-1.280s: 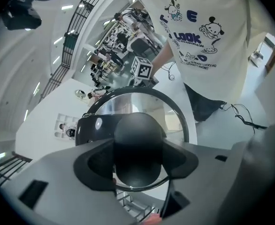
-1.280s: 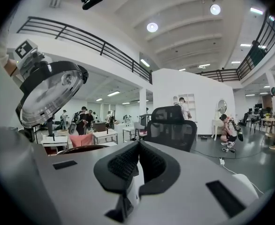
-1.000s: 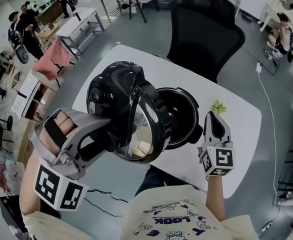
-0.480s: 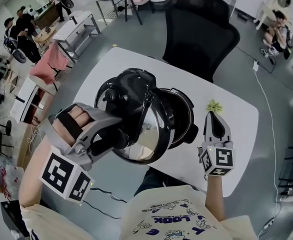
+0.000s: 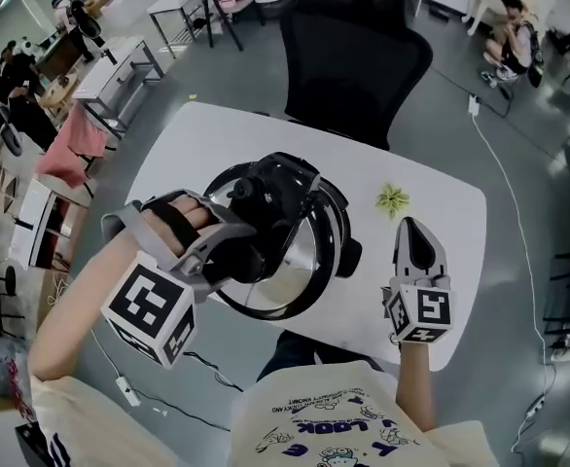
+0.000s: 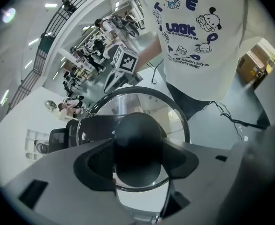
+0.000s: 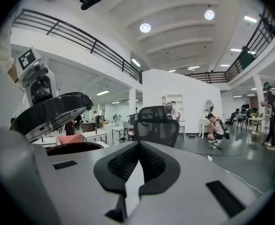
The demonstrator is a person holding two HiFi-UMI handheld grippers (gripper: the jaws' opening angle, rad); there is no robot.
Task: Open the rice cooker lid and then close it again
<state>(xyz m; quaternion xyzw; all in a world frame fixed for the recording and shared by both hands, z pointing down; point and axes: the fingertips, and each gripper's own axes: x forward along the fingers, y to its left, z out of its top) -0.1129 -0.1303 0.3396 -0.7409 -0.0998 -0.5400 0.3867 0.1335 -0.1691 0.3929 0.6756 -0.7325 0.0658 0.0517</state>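
The black rice cooker (image 5: pixel 341 253) stands mid-table. Its lid (image 5: pixel 283 191) hangs tilted over the pot, the shiny inner plate (image 5: pixel 300 266) facing the person. My left gripper (image 5: pixel 254 249) is shut on the lid's front handle. In the left gripper view the rounded black handle (image 6: pixel 138 146) fills the gap between the jaws, with the inner plate (image 6: pixel 149 104) beyond it. My right gripper (image 5: pixel 413 232) is shut on nothing and hovers over the table to the right of the cooker. In the right gripper view the lid (image 7: pixel 48 111) slants above the pot rim (image 7: pixel 74 147).
A small green sprig (image 5: pixel 393 199) lies on the white table (image 5: pixel 460 222) just beyond my right gripper. A black office chair (image 5: pixel 353 47) stands at the table's far side. A cable (image 5: pixel 120 382) trails on the floor at the near left.
The lid has swung down from wide open to partly closed over the pot, and my left gripper has sunk with it. My right gripper has shifted only a little.
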